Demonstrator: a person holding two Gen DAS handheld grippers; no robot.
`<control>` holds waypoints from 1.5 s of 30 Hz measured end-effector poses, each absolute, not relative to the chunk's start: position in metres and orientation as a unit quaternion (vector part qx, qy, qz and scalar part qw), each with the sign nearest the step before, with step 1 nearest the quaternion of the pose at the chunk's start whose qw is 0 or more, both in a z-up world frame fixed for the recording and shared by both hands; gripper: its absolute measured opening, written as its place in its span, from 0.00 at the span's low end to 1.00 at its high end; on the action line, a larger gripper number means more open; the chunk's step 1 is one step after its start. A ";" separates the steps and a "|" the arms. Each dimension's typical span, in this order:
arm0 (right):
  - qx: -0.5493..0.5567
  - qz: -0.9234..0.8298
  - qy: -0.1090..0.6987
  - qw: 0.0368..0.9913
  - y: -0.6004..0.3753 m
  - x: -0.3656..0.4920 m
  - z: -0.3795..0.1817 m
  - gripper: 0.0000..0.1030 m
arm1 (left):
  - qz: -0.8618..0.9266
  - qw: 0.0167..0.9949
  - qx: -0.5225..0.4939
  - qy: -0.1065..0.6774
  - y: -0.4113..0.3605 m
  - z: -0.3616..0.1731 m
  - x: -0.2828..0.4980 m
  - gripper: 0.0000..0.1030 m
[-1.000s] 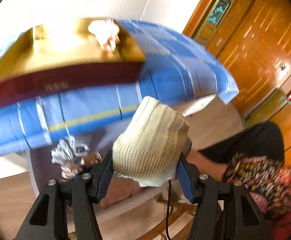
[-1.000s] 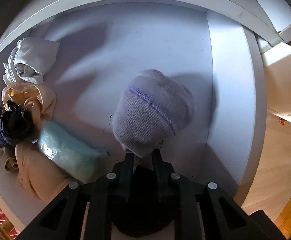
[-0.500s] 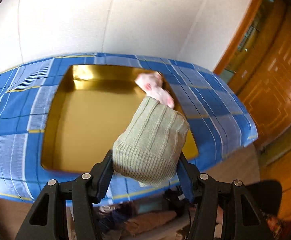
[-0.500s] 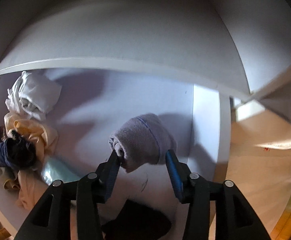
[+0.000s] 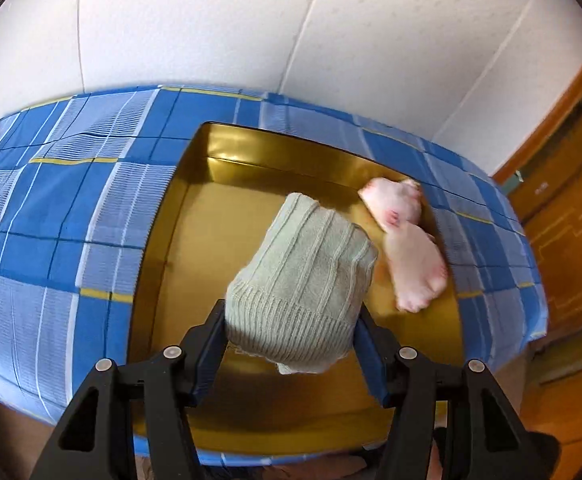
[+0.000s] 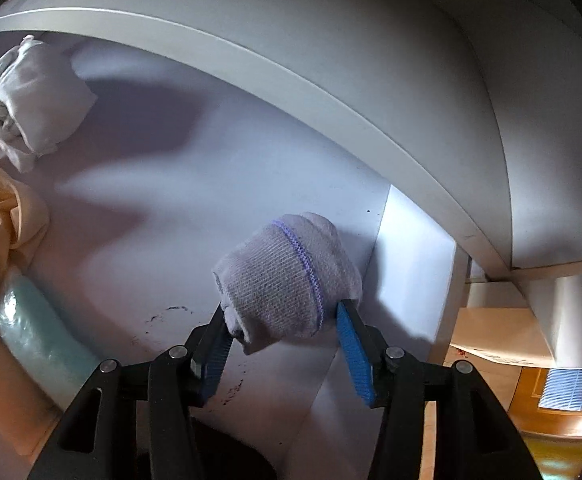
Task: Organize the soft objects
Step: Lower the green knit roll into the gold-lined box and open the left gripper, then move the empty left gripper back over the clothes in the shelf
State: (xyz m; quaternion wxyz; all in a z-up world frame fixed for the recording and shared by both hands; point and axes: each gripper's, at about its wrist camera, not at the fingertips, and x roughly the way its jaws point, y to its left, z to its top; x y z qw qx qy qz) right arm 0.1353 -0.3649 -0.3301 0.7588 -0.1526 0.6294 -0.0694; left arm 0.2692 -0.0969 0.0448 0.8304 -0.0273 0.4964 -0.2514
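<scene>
My left gripper [image 5: 291,344] is a black plastic frame with triangular cut-outs and round silver screw heads along its arms; its fingers [image 5: 207,356] carry dark blue ribbed pads. My right gripper [image 6: 283,344] is built the same, its finger pads [image 6: 353,356] a brighter blue

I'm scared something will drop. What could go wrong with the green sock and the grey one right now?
1. The green sock roll hangs over the gold tray, squeezed in the left tongs. If let go carelessly, it might land on the pink socks.
2. The right tongs are opening around the grey sock roll beside the shelf wall. It could unroll or tumble.
</scene>
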 end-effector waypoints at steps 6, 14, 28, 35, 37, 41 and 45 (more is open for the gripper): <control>-0.183 -0.072 0.626 0.755 -0.360 0.134 -0.336 0.50 | -0.213 0.834 -0.003 0.510 -0.116 0.032 0.313 0.58; -0.165 -0.074 0.623 0.761 -0.360 0.117 -0.339 0.48 | -0.165 0.835 0.024 0.525 -0.136 0.015 0.362 0.58; -0.162 -0.074 0.624 0.761 -0.376 0.104 -0.319 0.48 | -0.132 0.853 0.094 0.497 -0.148 0.011 0.376 0.64; -0.169 -0.073 0.626 0.758 -0.378 0.101 -0.325 0.48 | -0.152 0.884 0.037 0.440 -0.121 0.052 0.346 0.81; -0.171 -0.073 0.626 0.757 -0.376 0.100 -0.325 0.48 | -0.150 0.892 0.047 0.425 -0.115 0.059 0.333 0.82; -0.173 -0.072 0.627 0.756 -0.375 0.099 -0.325 0.48 | -0.166 0.893 0.037 0.416 -0.100 0.064 0.301 0.83; -0.174 -0.068 0.630 0.753 -0.372 0.097 -0.325 0.48 | -0.186 0.899 0.025 0.396 -0.083 0.067 0.256 0.84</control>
